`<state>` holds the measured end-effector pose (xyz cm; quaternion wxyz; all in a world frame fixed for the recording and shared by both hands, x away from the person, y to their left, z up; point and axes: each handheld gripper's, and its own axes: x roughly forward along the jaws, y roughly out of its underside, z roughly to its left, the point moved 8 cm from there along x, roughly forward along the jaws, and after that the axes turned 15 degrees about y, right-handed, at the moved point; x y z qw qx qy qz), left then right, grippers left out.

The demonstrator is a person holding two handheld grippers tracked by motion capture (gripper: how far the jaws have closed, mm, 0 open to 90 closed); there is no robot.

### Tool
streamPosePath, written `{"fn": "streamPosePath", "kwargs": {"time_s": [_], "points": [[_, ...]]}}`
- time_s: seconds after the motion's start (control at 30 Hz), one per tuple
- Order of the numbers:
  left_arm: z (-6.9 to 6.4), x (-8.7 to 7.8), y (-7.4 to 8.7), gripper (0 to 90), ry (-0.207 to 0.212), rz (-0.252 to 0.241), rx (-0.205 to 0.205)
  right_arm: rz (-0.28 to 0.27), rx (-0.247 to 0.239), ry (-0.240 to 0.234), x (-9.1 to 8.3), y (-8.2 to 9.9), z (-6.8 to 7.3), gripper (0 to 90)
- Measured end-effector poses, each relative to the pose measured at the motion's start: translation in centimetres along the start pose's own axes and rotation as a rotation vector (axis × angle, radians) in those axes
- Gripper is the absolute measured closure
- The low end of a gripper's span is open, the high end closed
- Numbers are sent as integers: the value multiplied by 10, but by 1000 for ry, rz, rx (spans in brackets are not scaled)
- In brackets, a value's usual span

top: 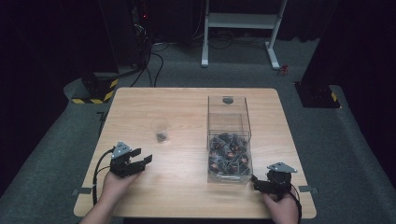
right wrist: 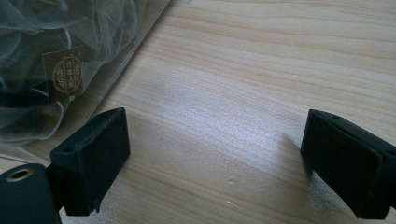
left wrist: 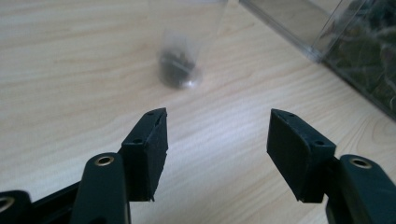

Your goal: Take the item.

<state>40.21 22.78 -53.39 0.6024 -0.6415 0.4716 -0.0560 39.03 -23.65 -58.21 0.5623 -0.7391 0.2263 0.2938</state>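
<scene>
A clear plastic box (top: pixel 228 140) stands right of the table's middle, and its near half holds several dark sachets (top: pixel 229 156) in gauzy wrap. A small clear cup (top: pixel 161 130) with something dark at its bottom stands left of the box. My left gripper (top: pixel 144 158) rests near the front left, open and empty, with the cup (left wrist: pixel 180 60) ahead of its fingertips (left wrist: pixel 152 135). My right gripper (top: pixel 258 183) lies by the box's near right corner, open and empty. In the right gripper view the box wall and sachets (right wrist: pixel 60 65) are just left of the gripper (right wrist: pixel 217 126).
The wooden table (top: pixel 187 100) has edges close behind both hands. In the left gripper view the box (left wrist: pixel 355 51) lies to the right. On the grey carpet beyond the table stand a white desk frame (top: pixel 240 28) and dark stands with yellow-black tape (top: pixel 95 91).
</scene>
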Motion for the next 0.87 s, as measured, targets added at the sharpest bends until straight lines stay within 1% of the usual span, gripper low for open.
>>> {"fn": "streamPosePath", "kwargs": {"time_s": [0.1,0.17,0.27,0.33,0.47,0.67,0.87], "points": [[1,1,14,381,-5,39,7,1,2,0,0,0,0,80],[-1,1,21,374,-4,61,6,0,0,0,0,0,0,80],[-3,2,35,365,-7,103,17,1,-1,-1,0,0,0,80],[-6,2,43,358,-8,124,8,0,0,0,0,0,0,80],[-10,1,56,340,-22,153,18,1,0,-1,0,0,0,80],[-12,3,60,293,-77,173,75,0,-1,-1,0,0,0,80],[-13,2,61,256,-78,171,73,1,-1,-2,0,0,0,80]]}}
